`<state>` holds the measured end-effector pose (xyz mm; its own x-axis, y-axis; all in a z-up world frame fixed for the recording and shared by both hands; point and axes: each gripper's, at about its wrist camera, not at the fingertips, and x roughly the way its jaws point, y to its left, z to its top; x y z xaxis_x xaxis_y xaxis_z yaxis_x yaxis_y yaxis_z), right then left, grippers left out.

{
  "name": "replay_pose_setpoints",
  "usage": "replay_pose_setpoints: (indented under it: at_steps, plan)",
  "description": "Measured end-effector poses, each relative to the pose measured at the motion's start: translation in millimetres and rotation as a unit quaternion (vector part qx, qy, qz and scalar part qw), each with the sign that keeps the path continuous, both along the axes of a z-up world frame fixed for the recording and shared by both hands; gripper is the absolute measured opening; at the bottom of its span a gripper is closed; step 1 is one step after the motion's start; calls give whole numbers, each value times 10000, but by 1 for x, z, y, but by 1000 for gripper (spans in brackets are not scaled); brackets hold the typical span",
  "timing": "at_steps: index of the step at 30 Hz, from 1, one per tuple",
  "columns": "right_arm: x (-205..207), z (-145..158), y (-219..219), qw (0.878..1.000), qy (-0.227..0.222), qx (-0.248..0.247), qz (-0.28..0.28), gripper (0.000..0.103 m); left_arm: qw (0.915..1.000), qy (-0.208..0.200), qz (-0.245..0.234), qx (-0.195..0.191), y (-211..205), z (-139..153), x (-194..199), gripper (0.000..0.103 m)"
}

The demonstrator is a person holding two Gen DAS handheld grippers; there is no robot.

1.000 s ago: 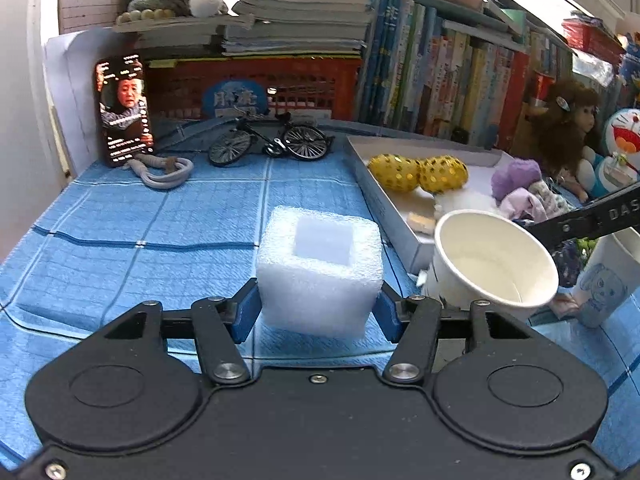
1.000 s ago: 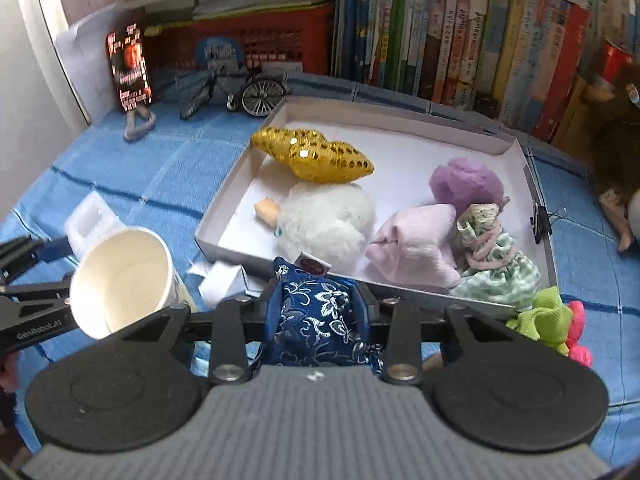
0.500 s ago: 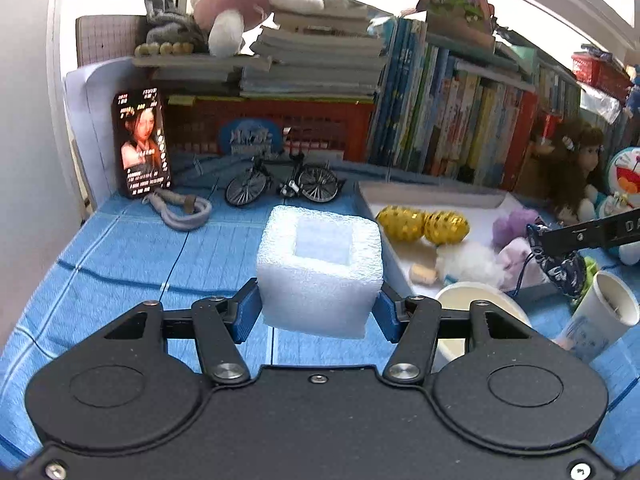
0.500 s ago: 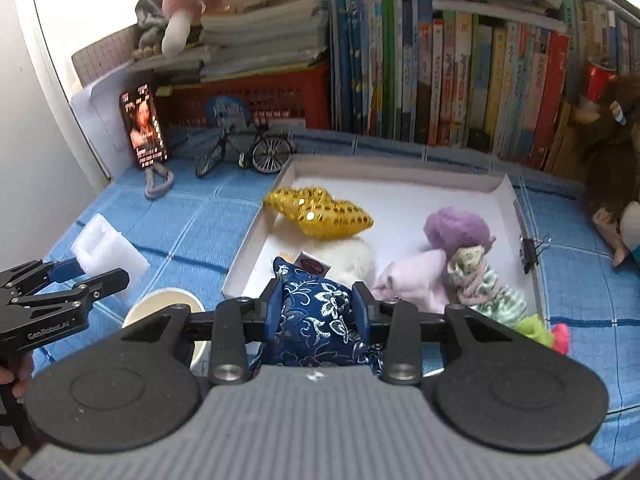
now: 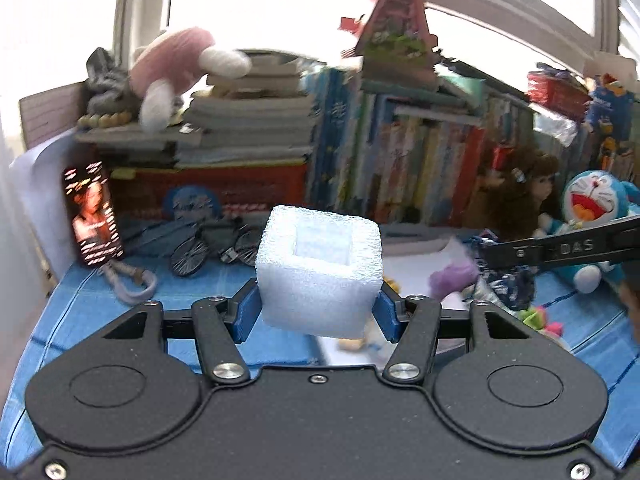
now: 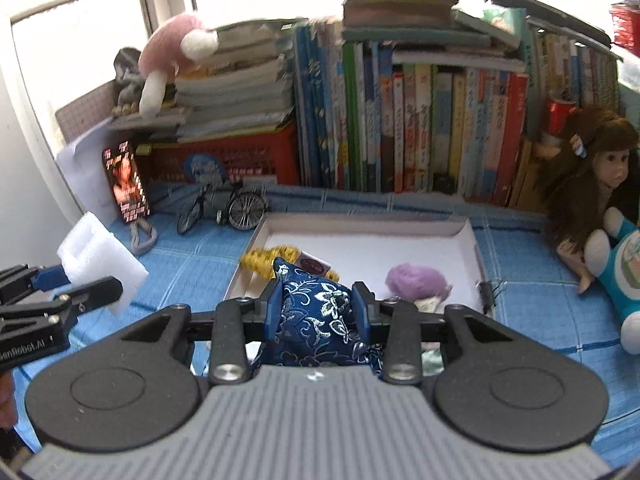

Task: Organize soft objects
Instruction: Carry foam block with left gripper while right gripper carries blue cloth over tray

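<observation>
Both tools are loaded and held above the blue checked cloth [image 6: 540, 264]. Landmark: the white shallow box [image 6: 470, 240] on the cloth, in front of the row of books [image 6: 420, 128]. The left gripper [image 5: 318, 314] pinches a white foam block [image 5: 320, 268], blue pads pressed into its sides, block clear of the cloth; in the right wrist view it hangs well to the left of the box. The right gripper [image 6: 316, 314] is clamped narrow on a dark blue embroidered pouch [image 6: 316, 316], which sits just over the box's near edge. Already inside the box: a gold sequined piece [image 6: 266, 260] at the near left corner, a purple fluffy ball [image 6: 416, 280] toward the near right, and a pale cloth item partly hidden behind the gripper. The far half of the box floor is bare. Step in hand, by judgement: carrying both soft pieces toward the box. Next move likely calls for bringing the pouch forward over the bare floor, lowering, then letting go; the foam block must cross rightward over the box wall without colliding with the other tool.
</observation>
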<state>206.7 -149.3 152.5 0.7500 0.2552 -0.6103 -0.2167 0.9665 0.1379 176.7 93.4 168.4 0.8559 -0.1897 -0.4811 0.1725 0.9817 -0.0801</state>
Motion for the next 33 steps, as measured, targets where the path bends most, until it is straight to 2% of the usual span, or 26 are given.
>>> replay_pose_setpoints:
  at_steps: [8,14,19,25,33]
  plan:
    - [-1,24,-27,9988,-371,187,-266,41,9994,-112,-287,-150,-38,26,11,56]
    - [-2,24,-55,9947,-662,547,-564,41,9985,-64,-326,-438,-58,31,27,56]
    - [6,13,-75,9921,-612,814,-733,41,9990,140,-137,-397,-75,22,49,56]
    - [19,-1,-87,9892,-639,1142,-666,41,9983,424,-42,-409,-97,2,78,56]
    - [41,-13,-89,9885,-556,1217,-701,41,9959,833,33,-346,-116,-17,114,56]
